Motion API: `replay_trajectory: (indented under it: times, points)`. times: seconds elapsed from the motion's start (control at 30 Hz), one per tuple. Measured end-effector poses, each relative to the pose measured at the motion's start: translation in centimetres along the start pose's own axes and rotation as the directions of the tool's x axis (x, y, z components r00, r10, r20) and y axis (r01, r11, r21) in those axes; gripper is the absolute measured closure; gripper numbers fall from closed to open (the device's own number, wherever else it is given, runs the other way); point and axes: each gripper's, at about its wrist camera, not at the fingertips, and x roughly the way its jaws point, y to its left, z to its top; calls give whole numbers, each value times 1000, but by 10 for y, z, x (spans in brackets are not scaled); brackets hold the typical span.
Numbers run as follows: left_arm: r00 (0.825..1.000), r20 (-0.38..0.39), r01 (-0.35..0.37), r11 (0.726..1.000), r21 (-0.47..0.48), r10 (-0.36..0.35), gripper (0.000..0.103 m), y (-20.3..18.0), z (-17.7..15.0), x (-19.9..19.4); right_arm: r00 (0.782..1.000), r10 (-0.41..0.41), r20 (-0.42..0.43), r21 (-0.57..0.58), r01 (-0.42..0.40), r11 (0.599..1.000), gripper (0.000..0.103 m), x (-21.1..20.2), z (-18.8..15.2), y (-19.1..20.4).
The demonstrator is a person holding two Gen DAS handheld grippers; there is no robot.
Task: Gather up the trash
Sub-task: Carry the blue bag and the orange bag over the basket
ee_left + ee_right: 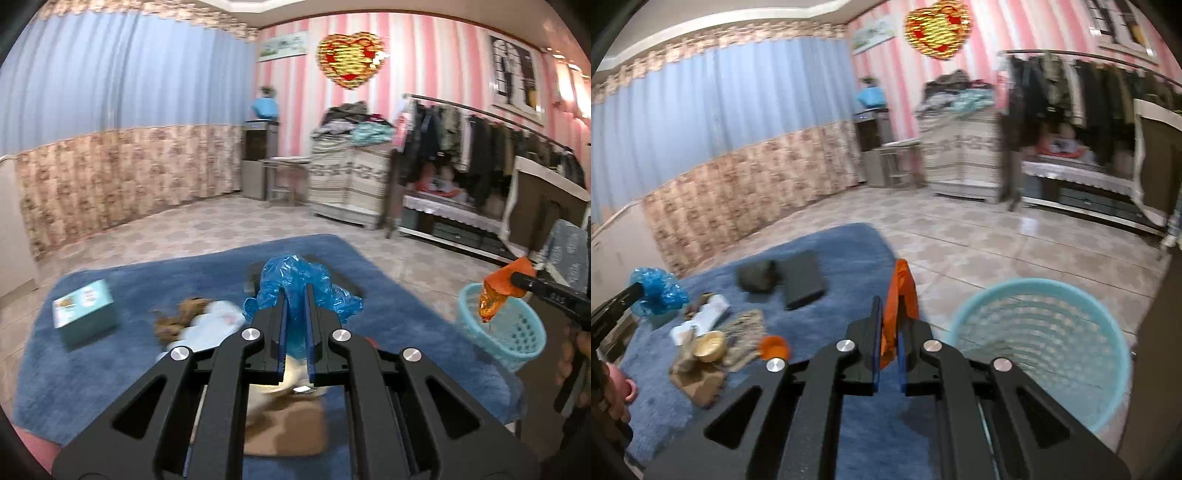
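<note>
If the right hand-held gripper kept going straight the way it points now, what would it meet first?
Probably bare tiled floor. The right hand-held gripper, shut on a crumpled orange plastic wrapper, aims just past the blue shaggy rug. The round light-blue plastic mesh basket sits off to its right, though depth is unclear.

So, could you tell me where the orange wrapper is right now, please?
The orange wrapper is pinched in the right gripper, held above the edge of the blue rug just left of the light blue basket.
</note>
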Motion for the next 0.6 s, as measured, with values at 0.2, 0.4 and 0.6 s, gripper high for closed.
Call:
replay_trajectory:
  times: [0.2, 0.4, 0.6]
  points:
    - [994, -24, 111, 993, 44, -110, 97, -68, 5, 33, 986, -167, -8, 28, 167, 986, 96, -5, 2, -51]
    - [978, -66, 204, 977, 66, -200, 97, -123, 0, 60, 966, -259, -25, 34, 259, 965, 96, -4, 6, -88]
    - [951, -116, 299, 947, 116, -286, 97, -190, -6, 96, 962, -270, -38, 107, 273, 956, 96, -3, 10, -126]
